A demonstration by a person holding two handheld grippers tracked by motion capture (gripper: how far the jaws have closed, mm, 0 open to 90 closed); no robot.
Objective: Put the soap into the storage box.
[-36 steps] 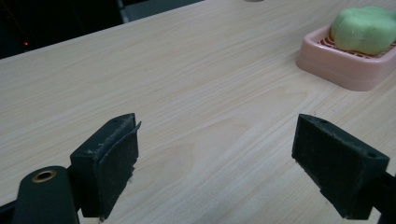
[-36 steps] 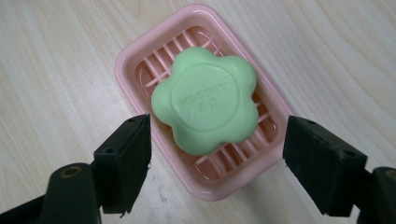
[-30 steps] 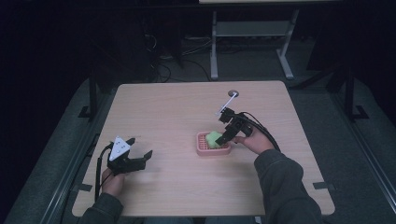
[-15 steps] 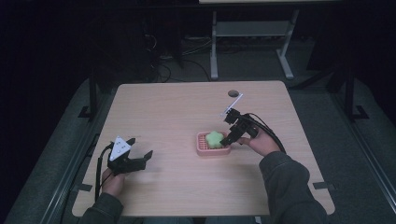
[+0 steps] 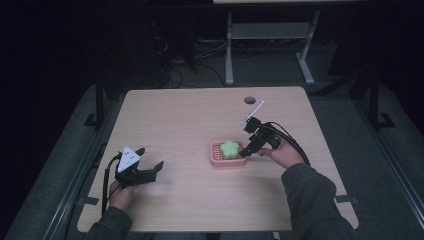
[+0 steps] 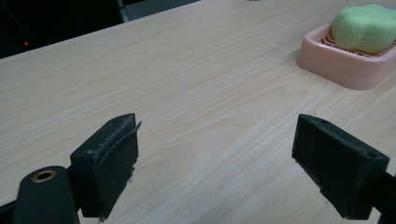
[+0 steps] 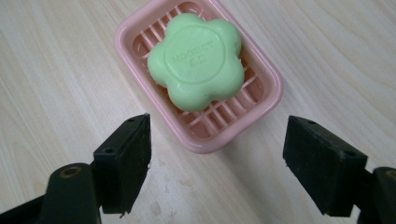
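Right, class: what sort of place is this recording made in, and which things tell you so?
Probably a lab or recording room, not a home. A bare wooden table stands on dark flooring in a dim room, with loose cables and a metal stand behind it, and the person holds a gripper in each hand.

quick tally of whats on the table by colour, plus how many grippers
Green: 1, the flower-shaped soap
Pink: 1, the slatted soap dish that the soap lies in
Black grippers: 2, the left gripper and the right gripper, both open and holding nothing
Total: 4
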